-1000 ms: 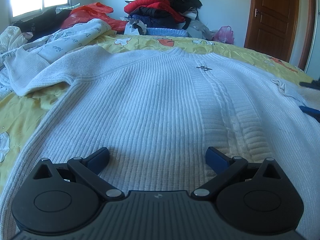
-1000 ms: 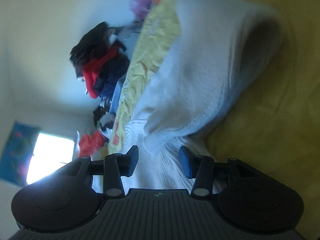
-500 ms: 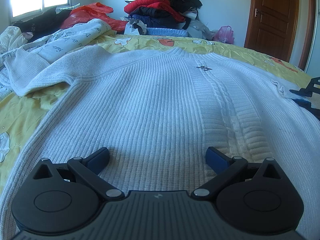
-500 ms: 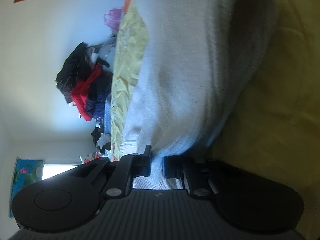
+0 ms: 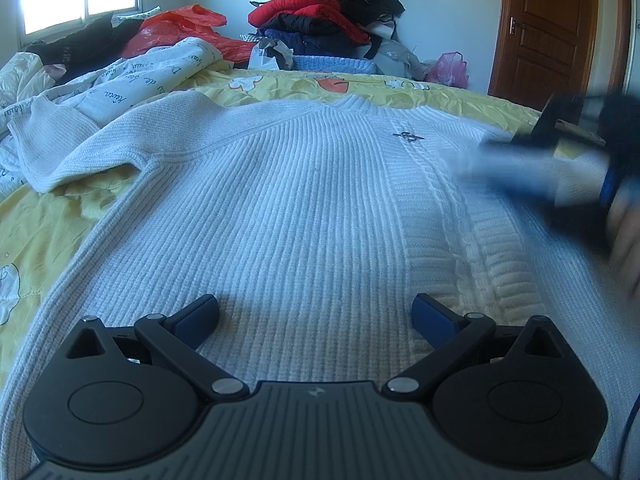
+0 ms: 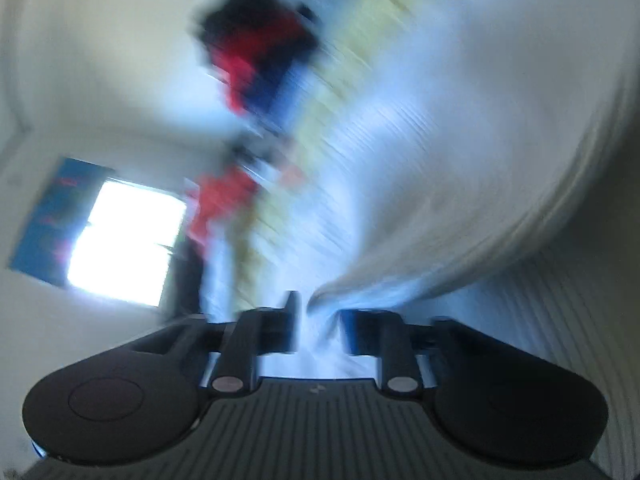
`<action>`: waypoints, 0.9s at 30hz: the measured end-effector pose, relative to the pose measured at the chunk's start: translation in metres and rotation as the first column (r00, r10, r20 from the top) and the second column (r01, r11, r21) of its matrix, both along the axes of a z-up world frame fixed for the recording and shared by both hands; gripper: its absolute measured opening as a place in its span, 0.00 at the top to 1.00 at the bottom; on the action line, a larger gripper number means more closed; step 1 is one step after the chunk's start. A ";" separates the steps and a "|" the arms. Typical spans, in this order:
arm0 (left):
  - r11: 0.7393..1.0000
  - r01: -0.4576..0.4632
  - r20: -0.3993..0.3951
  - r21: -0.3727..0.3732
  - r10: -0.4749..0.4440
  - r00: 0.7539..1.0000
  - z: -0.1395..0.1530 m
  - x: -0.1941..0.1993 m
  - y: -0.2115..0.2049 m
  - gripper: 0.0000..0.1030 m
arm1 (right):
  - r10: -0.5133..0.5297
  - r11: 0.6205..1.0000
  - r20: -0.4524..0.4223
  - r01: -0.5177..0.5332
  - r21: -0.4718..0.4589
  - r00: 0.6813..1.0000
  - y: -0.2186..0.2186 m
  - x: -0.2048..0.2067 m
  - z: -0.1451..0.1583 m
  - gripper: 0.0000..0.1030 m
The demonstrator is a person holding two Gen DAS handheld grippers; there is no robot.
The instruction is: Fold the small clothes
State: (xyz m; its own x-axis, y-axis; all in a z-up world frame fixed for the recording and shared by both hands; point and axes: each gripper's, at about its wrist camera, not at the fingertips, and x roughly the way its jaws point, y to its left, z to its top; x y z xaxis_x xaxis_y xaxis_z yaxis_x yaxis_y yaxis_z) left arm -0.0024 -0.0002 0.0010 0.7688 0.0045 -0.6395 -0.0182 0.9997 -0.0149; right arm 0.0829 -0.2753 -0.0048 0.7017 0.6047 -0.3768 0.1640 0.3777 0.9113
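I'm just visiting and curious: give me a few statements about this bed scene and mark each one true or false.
1. A white knitted sweater lies spread on a yellow bedsheet. True.
2. The left tool is clamped shut on the sweater. False: its fingers stand wide apart over the knit, gripping nothing.
3. The right tool has a fold of white fabric between its fingers. True; its jaws are opening just now.
4. The wooden door stands wide open. False: it is closed.
5. A heap of red and dark clothes sits beyond the bed. True.
6. The sweater is already folded into a neat square. False: its body lies flat, one sleeve out sideways.
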 end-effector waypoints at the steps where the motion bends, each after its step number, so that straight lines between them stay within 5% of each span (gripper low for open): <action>1: 1.000 0.000 0.000 0.001 0.000 1.000 0.000 0.000 0.000 0.00 | 0.013 1.000 0.004 -0.013 0.009 1.000 0.000 -0.008 -0.005 0.61; 4: 1.000 -0.001 -0.001 0.003 0.001 1.000 0.000 0.000 0.000 0.00 | 0.049 0.998 0.100 -0.045 -0.042 0.994 -0.011 -0.031 0.010 0.38; 7: 1.000 -0.006 -0.001 0.007 0.006 1.000 0.001 0.000 -0.001 0.00 | 0.074 0.975 0.210 -0.027 -0.218 0.975 -0.029 -0.056 0.039 0.31; 10: 0.999 -0.035 -0.008 -0.022 0.035 0.999 0.007 0.003 0.000 0.00 | 0.130 0.900 0.244 -0.011 -0.435 0.961 -0.039 -0.071 0.051 0.31; 12: 0.984 -0.060 -0.008 -0.167 0.059 0.998 0.023 0.008 0.007 0.00 | 0.177 0.840 0.241 -0.019 -0.543 0.954 -0.040 -0.082 0.048 0.30; 14: 0.929 -0.040 -0.016 -0.368 0.037 0.999 0.039 0.017 0.014 0.00 | 0.208 0.817 0.247 -0.029 -0.575 0.946 -0.041 -0.078 0.034 0.30; 17: 0.790 0.022 -0.058 -0.613 -0.072 0.996 0.047 0.047 0.013 0.00 | 0.192 0.844 0.280 -0.013 -0.537 0.941 -0.043 -0.076 0.033 0.22; 22: 0.643 -0.047 -0.184 -0.764 -0.147 0.972 0.025 0.095 -0.004 0.06 | 0.185 0.876 0.301 -0.019 -0.482 0.936 -0.054 -0.080 0.029 0.18; 24: 0.616 -0.086 -0.239 -0.783 -0.171 0.956 0.013 0.106 -0.015 0.27 | 0.182 0.885 0.308 -0.019 -0.465 0.934 -0.053 -0.077 0.029 0.18; 27: 0.637 -0.122 -0.286 -0.761 -0.160 0.945 0.001 0.117 -0.028 0.36 | 0.180 0.890 0.314 -0.019 -0.455 0.932 -0.053 -0.076 0.029 0.17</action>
